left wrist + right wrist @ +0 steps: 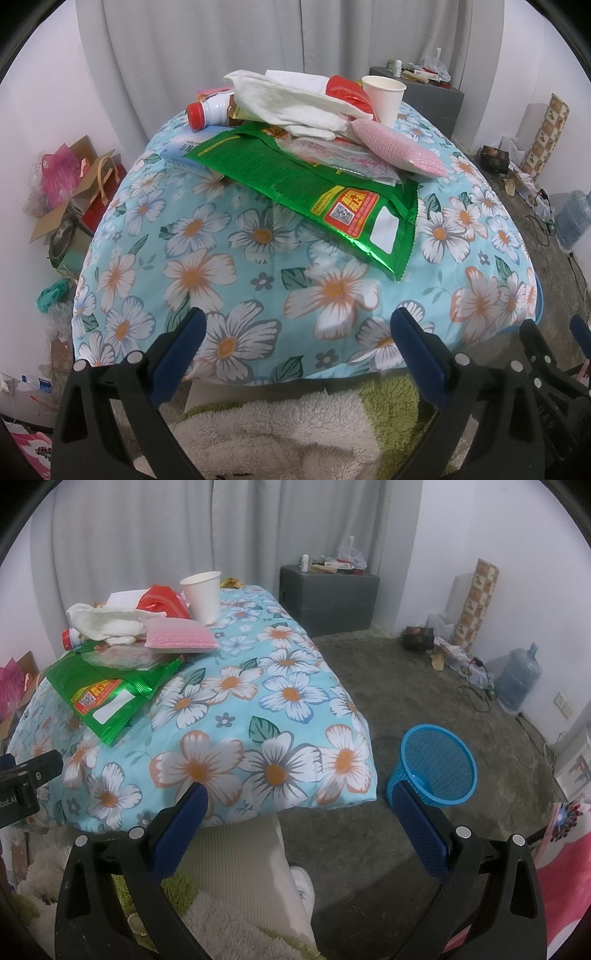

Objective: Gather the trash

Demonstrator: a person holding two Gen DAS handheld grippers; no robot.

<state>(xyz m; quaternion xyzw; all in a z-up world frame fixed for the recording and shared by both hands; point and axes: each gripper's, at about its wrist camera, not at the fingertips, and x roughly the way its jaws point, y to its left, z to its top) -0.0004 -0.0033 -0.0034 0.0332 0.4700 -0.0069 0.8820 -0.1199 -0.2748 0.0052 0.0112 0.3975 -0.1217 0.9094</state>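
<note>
Collection not yet begun: my left gripper [295, 325] and right gripper [299, 797] both stand apart, empty. Next, I judge, grasp the green wrapper [314, 195] and carry it to the blue basket [436, 768].

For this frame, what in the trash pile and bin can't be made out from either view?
- White bottle: body hidden under the white cloth, both views.
- Blue bin: bottom partly blocked by the right gripper finger, right view; unseen from the left.
- Green wrapper print: too small.
</note>
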